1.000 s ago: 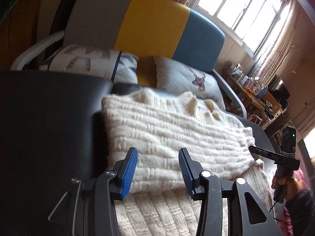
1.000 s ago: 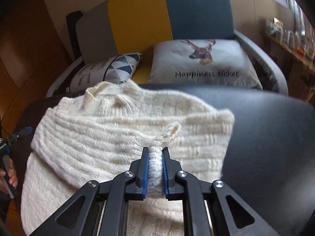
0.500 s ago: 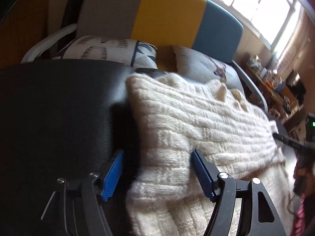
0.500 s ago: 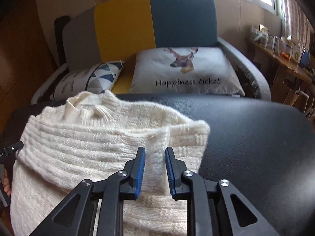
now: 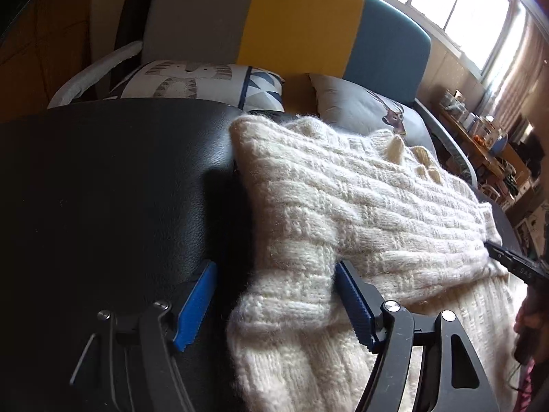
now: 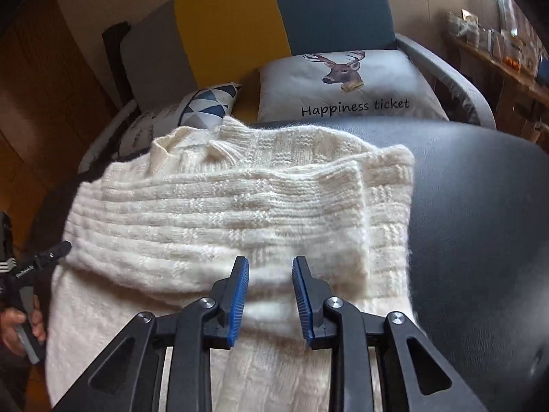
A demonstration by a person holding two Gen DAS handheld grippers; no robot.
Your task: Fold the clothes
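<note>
- Sweater [image 5: 360, 213], cream knit, lies on the black surface [image 5: 109, 189] with its top part folded over.
- Left tool [image 5: 274, 304]: jaws opening, straddling the folded corner, pads not pressing.
- Right tool [image 6: 271, 295]: jaws apart, no wool pinched.
- Lift both clear without snagging the fuzzy yarn.
- Next pinch probably wants both layers, low and even, so edges line up.

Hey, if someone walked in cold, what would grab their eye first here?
The fluffy cream sweater, lying folded on the black padded surface, fills both views. Behind it stands a grey, yellow and blue sofa with a deer cushion reading "Happiness ticket".
</note>
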